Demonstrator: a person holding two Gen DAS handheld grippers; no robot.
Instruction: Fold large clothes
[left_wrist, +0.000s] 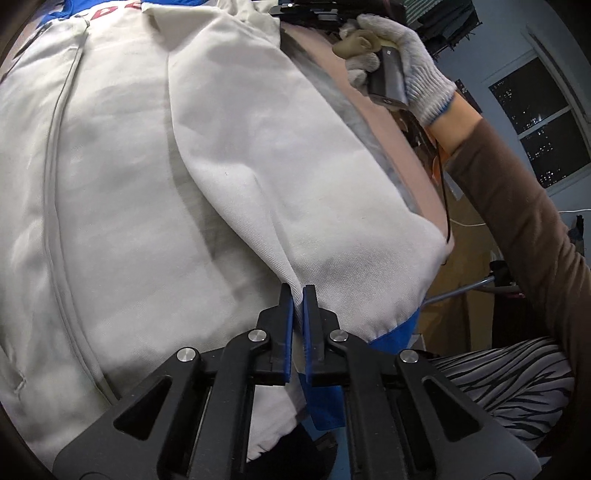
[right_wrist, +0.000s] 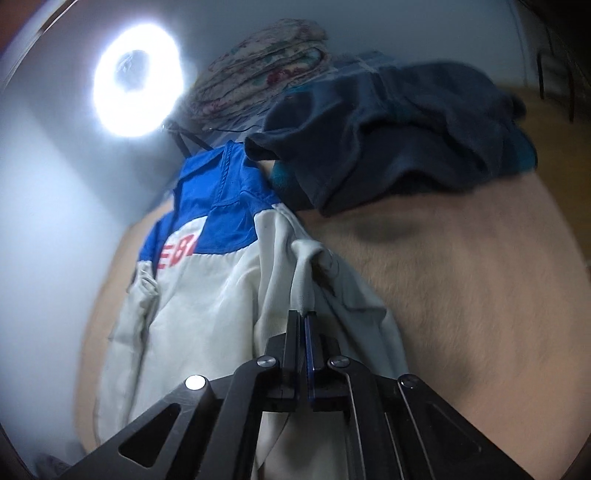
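Across the jacket (left_wrist: 147, 184), which fills my left wrist view, cream cloth lies spread on the tan bed (left_wrist: 380, 122), zipper seam running lengthwise. One side panel is already turned in over the body. My left gripper (left_wrist: 298, 295) has its blue pads nearly together on the edge of that folded panel near the blue hem; I judge it pinching a thin layer, though a slim gap shows. Beyond the jacket's far edge my gloved right hand (left_wrist: 399, 55) holds its tool.

Beside the jacket (right_wrist: 207, 302) in my right wrist view, bare bed (right_wrist: 461, 277) stretches away, with a dark garment pile (right_wrist: 399, 133) past the blue collar. My right gripper (right_wrist: 303, 314) is clamped on a raised ridge of cream fabric.

My judgement: an early stage, one lengthwise fold under way; the other side and crosswise folds remain.
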